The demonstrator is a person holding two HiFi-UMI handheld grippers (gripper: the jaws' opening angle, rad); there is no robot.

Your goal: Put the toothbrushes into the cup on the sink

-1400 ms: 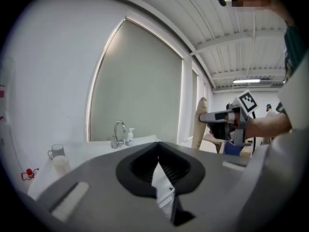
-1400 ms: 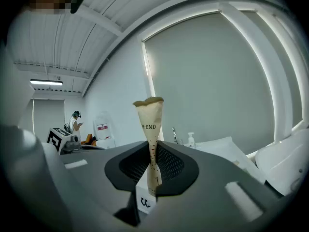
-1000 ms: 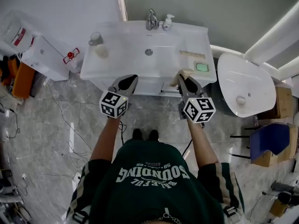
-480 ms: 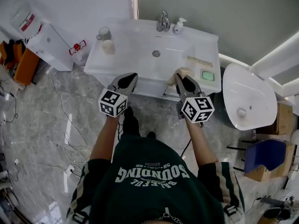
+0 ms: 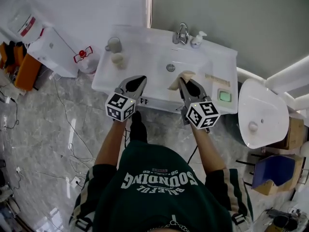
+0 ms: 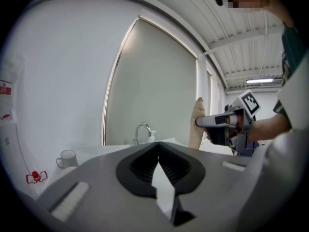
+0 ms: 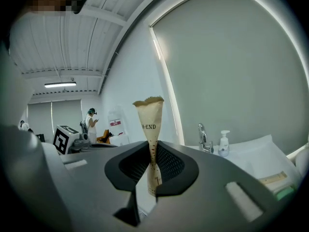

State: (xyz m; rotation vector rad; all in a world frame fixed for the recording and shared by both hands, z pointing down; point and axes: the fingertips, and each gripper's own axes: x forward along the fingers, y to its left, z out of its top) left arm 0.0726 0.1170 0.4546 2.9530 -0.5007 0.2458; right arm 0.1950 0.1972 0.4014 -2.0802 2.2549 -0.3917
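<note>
My right gripper (image 5: pixel 184 82) is shut on a flat beige tapered tube (image 7: pixel 150 124) with dark print, held upright over the front edge of the white sink (image 5: pixel 145 52). My left gripper (image 5: pixel 139 82) is beside it, jaws together with nothing between them. A grey mug (image 5: pixel 114 44) and a small beige cup (image 5: pixel 118 59) stand on the sink's left side, beyond the left gripper. In the left gripper view the mug (image 6: pixel 67 158) is low at the left and the tube (image 6: pixel 197 124) stands at the right. I cannot make out any toothbrush.
A faucet (image 5: pixel 182 33) and a soap dispenser (image 5: pixel 197 39) stand at the sink's back. A flat beige strip (image 5: pixel 217 79) and a green dish (image 5: pixel 224 96) lie on its right side. A white round fixture (image 5: pixel 263 120) stands to the right, and boxes (image 5: pixel 48 52) and cables lie on the floor to the left.
Both grippers have moved forward together, from short of the sink to its front edge. The tube stays in the right gripper.
</note>
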